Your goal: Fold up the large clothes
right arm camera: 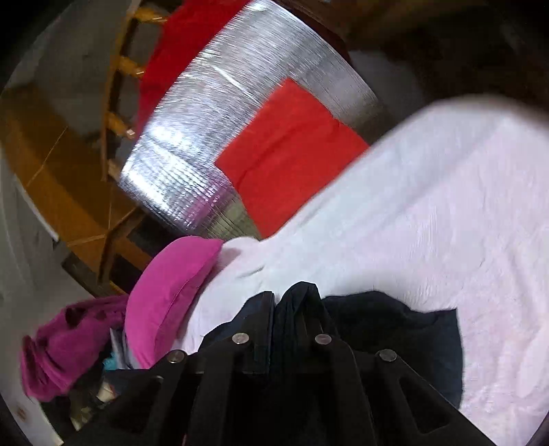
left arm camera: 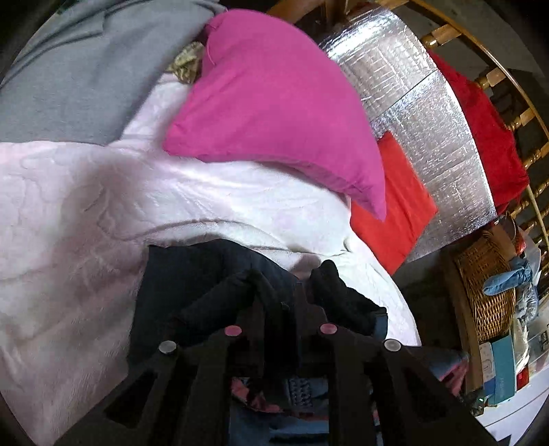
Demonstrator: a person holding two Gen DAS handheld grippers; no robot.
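Observation:
A dark navy garment (left arm camera: 192,274) hangs over the pale pink bedspread (left arm camera: 68,206). My left gripper (left arm camera: 284,291) is shut on a bunched fold of the dark garment, with cloth wrapped over both fingers. In the right wrist view my right gripper (right arm camera: 279,298) is shut on another edge of the same dark garment (right arm camera: 405,322), which droops to the right over the bedspread (right arm camera: 446,206). The fingertips of both grippers are mostly hidden by the cloth.
A magenta pillow (left arm camera: 274,109) lies on the bed, with a grey blanket (left arm camera: 68,79) beyond it. A silver foil panel (left arm camera: 422,113), red cloths (left arm camera: 394,206) and a wooden bed frame (left arm camera: 446,32) stand at the bed's edge. A wicker basket (left arm camera: 487,288) sits at the right. Magenta clothes (right arm camera: 68,339) lie beside the bed.

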